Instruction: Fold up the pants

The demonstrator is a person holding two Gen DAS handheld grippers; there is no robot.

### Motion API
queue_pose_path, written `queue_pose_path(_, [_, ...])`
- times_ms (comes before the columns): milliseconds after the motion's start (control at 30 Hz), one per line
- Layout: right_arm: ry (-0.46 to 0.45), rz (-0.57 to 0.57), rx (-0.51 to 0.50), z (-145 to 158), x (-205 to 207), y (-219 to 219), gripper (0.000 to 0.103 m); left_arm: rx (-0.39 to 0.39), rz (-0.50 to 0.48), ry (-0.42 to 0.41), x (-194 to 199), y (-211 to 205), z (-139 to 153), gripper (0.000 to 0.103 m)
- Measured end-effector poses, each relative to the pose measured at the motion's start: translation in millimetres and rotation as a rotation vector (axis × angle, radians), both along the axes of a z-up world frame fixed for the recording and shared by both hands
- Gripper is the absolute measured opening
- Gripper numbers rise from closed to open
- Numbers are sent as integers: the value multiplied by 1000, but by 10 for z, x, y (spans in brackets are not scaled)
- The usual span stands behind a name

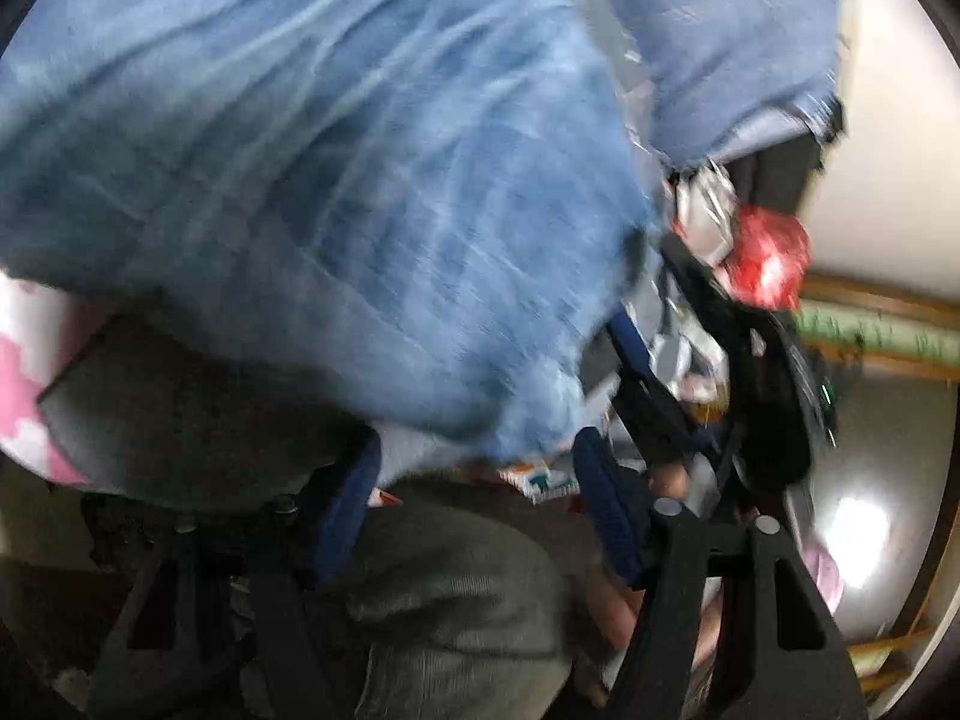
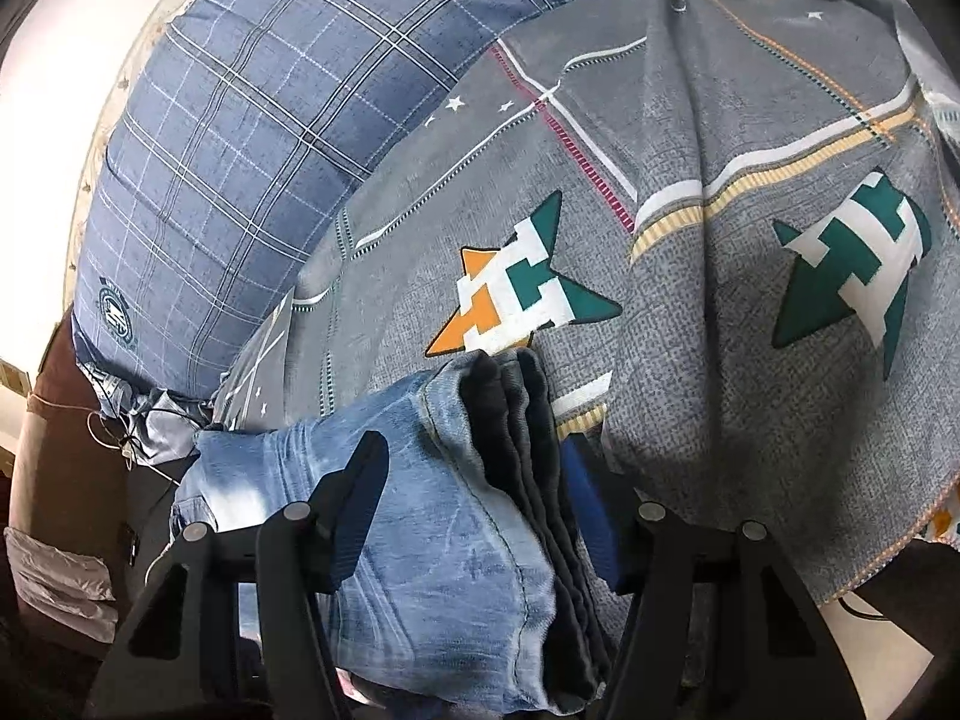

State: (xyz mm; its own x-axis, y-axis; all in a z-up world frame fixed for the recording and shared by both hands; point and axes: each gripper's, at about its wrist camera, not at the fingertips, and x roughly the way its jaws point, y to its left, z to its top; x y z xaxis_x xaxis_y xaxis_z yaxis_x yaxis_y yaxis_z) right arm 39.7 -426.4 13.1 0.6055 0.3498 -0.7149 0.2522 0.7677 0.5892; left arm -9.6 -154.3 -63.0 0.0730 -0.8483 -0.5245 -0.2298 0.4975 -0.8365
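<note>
Folded blue jeans (image 2: 444, 516) sit thick between the right gripper (image 2: 480, 510)'s black fingers (image 2: 354, 498), whose pads press on the bundle from both sides, above a grey bedspread (image 2: 720, 276) printed with green and orange arrows. A blue plaid pillow (image 2: 240, 138) lies beyond it. From the left gripper (image 1: 480, 480), the same denim fills the blurred view, hanging over the jaws; whether its navy pads (image 1: 606, 510) pinch the cloth I cannot tell. Grey corduroy fabric (image 1: 456, 588) lies below, and a red cap (image 1: 768, 258) sits to the right.
</note>
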Motion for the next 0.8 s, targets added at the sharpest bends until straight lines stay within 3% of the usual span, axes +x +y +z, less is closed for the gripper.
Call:
queue_pose_path(100, [-1,-11,24,-28,-5,-69,61,-30,71,76,56,2,-72,58])
queue_pose_path(200, [21,-30,65,-105,-2,-132,61,-11,87,72,42,-53,-16,57])
queue_pose_path(267, [28,-36,85,-131,-3,-148,61,-16,72,101,71,-140,-24,48])
queue_pose_path(367, [28,-38,85,-136,-16,-145,61,5,60,141,234,-203,-74,23])
queue_pose_path(433, [27,-31,83,-134,-26,-133,61,-45,65,171,321,-117,-77,13])
queue_pose_path(600, [28,-5,159,-205,-18,-141,62,-202,132,149,380,125,82,11])
queue_pose_path(800, [53,48,239,-282,26,-70,68,-304,184,222,500,271,-13,11])
